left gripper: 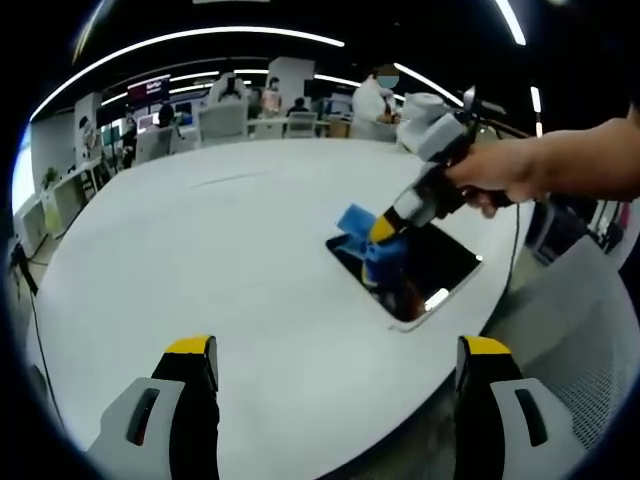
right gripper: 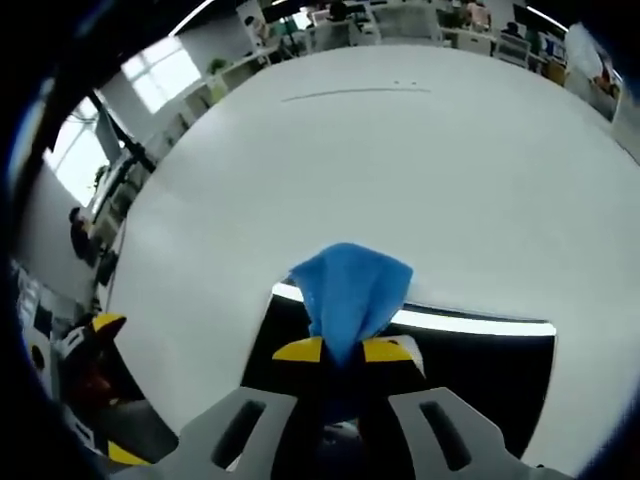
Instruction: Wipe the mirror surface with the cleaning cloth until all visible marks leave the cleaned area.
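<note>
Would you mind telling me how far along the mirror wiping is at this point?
Done: the right hand-held gripper has the blue cleaning cloth clamped and down on the mirror. In hand: wiping near the mirror's far edge. Left: whether any marks remain cannot be judged, as the dark glass shows mainly reflections. The left hand-held gripper is open above the white table.

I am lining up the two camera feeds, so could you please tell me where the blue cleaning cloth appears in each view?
Left gripper view: the blue cleaning cloth is right of centre, pinched by the right gripper over the mirror's far corner.
Right gripper view: the cloth is at lower centre, rising from the closed jaws.
Shared landmark: the dark rectangular mirror lying on the white table.
</note>
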Motion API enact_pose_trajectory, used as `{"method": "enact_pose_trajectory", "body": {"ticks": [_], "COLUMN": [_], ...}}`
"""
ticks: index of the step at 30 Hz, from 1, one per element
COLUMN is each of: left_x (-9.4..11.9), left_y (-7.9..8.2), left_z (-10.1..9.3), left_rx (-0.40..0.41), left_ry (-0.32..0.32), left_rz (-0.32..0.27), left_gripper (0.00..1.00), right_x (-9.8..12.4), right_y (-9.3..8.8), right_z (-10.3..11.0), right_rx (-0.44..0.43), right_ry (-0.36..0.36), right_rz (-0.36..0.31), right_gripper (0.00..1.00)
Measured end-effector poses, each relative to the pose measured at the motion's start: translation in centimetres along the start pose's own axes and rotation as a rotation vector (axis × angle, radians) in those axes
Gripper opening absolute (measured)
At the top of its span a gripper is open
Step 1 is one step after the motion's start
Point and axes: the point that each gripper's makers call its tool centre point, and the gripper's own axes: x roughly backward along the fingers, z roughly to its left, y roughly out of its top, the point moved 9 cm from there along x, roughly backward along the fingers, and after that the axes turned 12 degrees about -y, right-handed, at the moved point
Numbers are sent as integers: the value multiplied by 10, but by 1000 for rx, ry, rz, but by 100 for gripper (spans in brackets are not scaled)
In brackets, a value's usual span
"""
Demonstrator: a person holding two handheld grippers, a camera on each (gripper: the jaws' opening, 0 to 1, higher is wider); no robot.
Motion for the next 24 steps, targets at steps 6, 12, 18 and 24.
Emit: {"method": "enact_pose_trajectory", "body": {"ticks": [6, 12, 18, 24], "left_x": [0, 1, 1, 1], "left_y": [0, 1, 1, 1], "left_z": [0, 0, 1, 0], "left_rx": [-1, -1, 0, -3], "left_ry": [3, 7, 13, 9], "left_rz": [-3, -8, -12, -9], "left_gripper": [99, 99, 99, 99], "right_x": [6, 11, 16, 22], "right_y": [-10, -18, -26, -34], "right_z": [3, 4, 7, 9], "right_rx": [4, 15, 29, 36], "right_ry": [4, 6, 5, 6], "right_rz": [-2, -4, -7, -11], "right_gripper": [7, 7, 7, 7]}}
